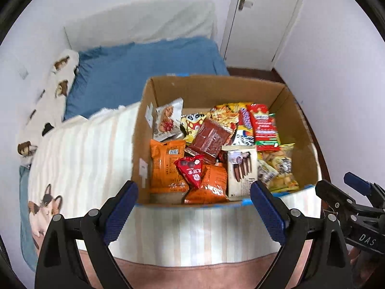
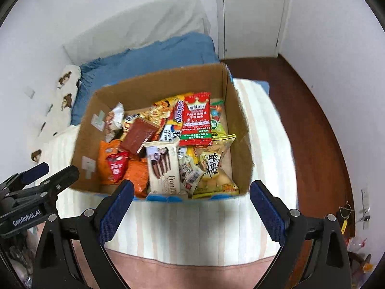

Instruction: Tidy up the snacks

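Left gripper [image 1: 194, 201]: lower centre of its frame, fingers spread wide, holding nothing. Cardboard box [image 1: 144, 130]: frame centre, on the striped blanket [image 1: 81, 149], filled with snack packets [image 1: 166, 163]. Right gripper [image 2: 191, 201]: lower centre of its frame, fingers equally wide, holding nothing.

Home bedroom. Bed with pale striped blanket [image 1: 96, 149] printed with a cartoon cat, rumpled blue quilt [image 1: 144, 72] behind it, white pillow with brown dog print [image 1: 60, 72] against the wall. White panel door with metal handle [image 2: 252, 12], plain white walls, dark reddish wood floor [image 2: 312, 120]. Open brown cardboard box [image 2: 154, 89] of snack packets sits on the bed.
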The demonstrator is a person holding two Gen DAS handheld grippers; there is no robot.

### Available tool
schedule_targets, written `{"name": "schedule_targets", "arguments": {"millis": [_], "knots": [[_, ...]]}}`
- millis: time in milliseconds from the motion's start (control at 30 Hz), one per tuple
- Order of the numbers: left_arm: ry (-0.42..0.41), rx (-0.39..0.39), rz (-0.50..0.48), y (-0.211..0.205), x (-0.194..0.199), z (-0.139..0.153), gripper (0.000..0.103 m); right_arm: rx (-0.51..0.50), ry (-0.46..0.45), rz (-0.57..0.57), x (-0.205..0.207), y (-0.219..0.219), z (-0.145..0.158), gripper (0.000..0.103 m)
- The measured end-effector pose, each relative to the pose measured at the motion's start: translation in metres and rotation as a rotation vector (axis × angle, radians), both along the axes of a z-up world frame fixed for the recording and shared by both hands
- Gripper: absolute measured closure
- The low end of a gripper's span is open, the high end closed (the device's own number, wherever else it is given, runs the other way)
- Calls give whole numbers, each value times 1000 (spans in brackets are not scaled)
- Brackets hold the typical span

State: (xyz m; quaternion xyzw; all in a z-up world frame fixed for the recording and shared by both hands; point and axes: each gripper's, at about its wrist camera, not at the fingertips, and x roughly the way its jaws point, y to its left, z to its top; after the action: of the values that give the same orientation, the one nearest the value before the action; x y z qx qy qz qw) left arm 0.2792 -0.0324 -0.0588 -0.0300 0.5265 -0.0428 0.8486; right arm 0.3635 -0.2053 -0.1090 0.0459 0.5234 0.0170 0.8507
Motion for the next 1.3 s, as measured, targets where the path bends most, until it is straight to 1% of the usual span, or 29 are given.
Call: {"name": "schedule_targets", "arguments": {"millis": [133,267,400,433,467,500,600,700,833,1000,1100,1300], "knots": [[-63,-5,9,3,-39,26,7,6,-55,11,-38,-1,27,4],[-106,-11,11,4,-75,46,7,18,-101,22,-75,1,52,4],[-153,8,4,4,-103,65,7,15,-151,41,-111,5,74,4],[-167,10,1,4,-111,70,7,13,-167,43,-121,6,81,2],[-177,12,0,5,-117,74,6,10,-180,44,-128,6,85,2],[-189,18,-1,5,-123,79,0,-2,-200,43,-138,7,90,2],[-243,40,4,5,-146,93,0,-28,-242,44,-161,8,105,1],[-266,39,7,6,-163,101,0,-40,-275,41,-181,8,117,1],[-285,31,11,7,-183,109,0,-48,-306,35,-202,7,132,0],[-286,24,18,8,-199,114,0,-62,-340,48,-223,11,146,0],[-295,16,26,8,-208,116,0,-66,-347,53,-230,12,150,0],[-301,26,23,8,-213,118,0,-68,-343,52,-232,12,150,0]]}}
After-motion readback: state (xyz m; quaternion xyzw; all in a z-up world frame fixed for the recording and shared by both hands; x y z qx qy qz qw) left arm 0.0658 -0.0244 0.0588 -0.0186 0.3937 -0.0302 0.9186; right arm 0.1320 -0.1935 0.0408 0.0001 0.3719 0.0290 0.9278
